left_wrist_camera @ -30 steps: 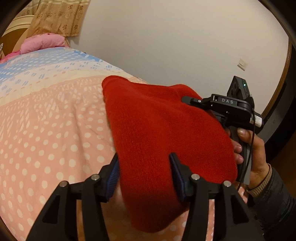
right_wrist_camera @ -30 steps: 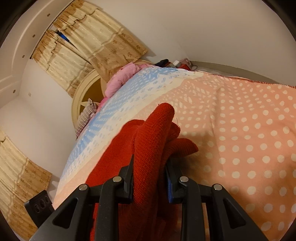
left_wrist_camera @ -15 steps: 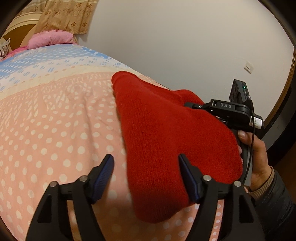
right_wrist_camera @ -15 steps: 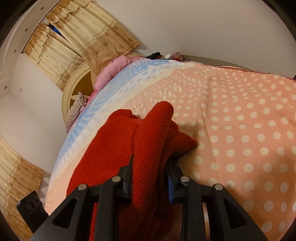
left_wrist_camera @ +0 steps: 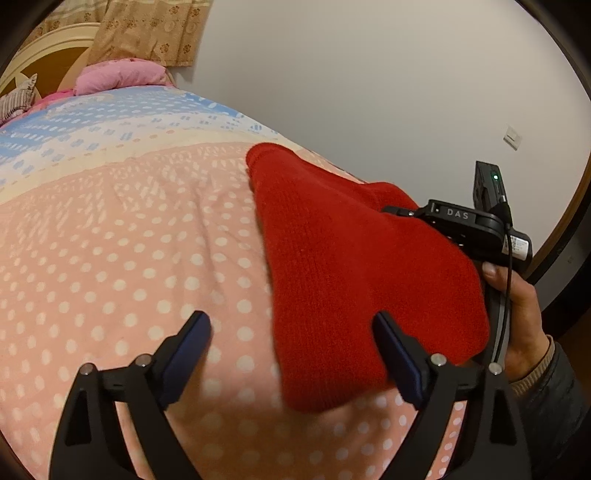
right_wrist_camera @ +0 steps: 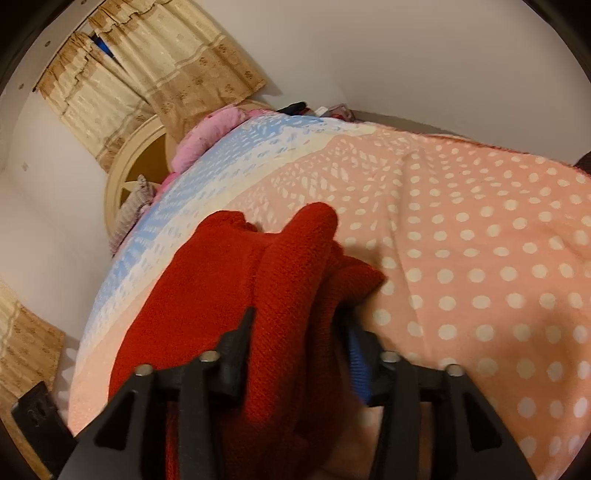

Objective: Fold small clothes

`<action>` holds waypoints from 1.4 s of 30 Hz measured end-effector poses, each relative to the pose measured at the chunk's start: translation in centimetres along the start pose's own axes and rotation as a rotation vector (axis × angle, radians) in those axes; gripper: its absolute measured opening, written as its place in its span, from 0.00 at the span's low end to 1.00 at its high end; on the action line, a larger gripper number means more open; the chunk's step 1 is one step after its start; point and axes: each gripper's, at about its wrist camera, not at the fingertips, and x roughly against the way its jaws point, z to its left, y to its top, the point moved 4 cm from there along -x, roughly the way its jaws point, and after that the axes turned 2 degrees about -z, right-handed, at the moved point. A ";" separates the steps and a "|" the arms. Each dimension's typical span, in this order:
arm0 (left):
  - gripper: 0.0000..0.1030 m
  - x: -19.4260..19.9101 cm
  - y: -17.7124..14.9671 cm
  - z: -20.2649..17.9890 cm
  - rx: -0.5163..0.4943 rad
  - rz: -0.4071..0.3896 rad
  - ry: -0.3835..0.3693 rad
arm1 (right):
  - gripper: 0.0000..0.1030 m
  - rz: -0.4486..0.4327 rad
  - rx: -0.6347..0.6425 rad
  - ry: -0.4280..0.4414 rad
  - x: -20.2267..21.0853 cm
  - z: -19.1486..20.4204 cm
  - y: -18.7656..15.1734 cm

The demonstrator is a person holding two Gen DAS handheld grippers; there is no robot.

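The red knit (left_wrist_camera: 354,273) lies folded on the bed (left_wrist_camera: 122,258), on the pink dotted part of the cover, its far end reaching toward the pale band where the blue pattern begins; in the right wrist view the same knit (right_wrist_camera: 207,302) is bunched at the near end, one thick fold standing up between the fingers.

The left hand-held gripper (left_wrist_camera: 291,354) is spread wide, its jaws having just been opening; the near edge of the knit sits between the fingers, but the left pad stands over bare cover, well clear of the cloth, and the right pad is beside or over the red cloth without clearly pressing on it; it holds nothing.

The right hand-held gripper (right_wrist_camera: 299,343) stands partly apart, its jaws having just been opening; the upright fold fills the gap between them; the left finger (right_wrist_camera: 240,343) lies against the cloth, while a dark gap and the blue pad show on the right side, so the pinch looks released, though contact on that side is hard to judge. In the left wrist view a hand (left_wrist_camera: 517,314) with a dark sleeve grips its handle at the knit's right edge.

A pink pillow (left_wrist_camera: 118,75) lies at the head of the bed, below a tan curtain (left_wrist_camera: 155,29).
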 end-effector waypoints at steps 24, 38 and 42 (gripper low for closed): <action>1.00 11.6 1.9 -2.6 -0.101 -0.286 0.141 | 0.67 -0.282 0.294 -0.075 17.4 10.5 -5.6; 1.00 13.0 1.4 -3.6 -0.131 -0.334 0.170 | 0.67 -0.363 0.437 -0.113 20.1 13.5 -8.1; 1.00 13.1 1.4 -3.6 -0.129 -0.333 0.170 | 0.67 -0.356 0.425 -0.111 19.9 13.3 -8.3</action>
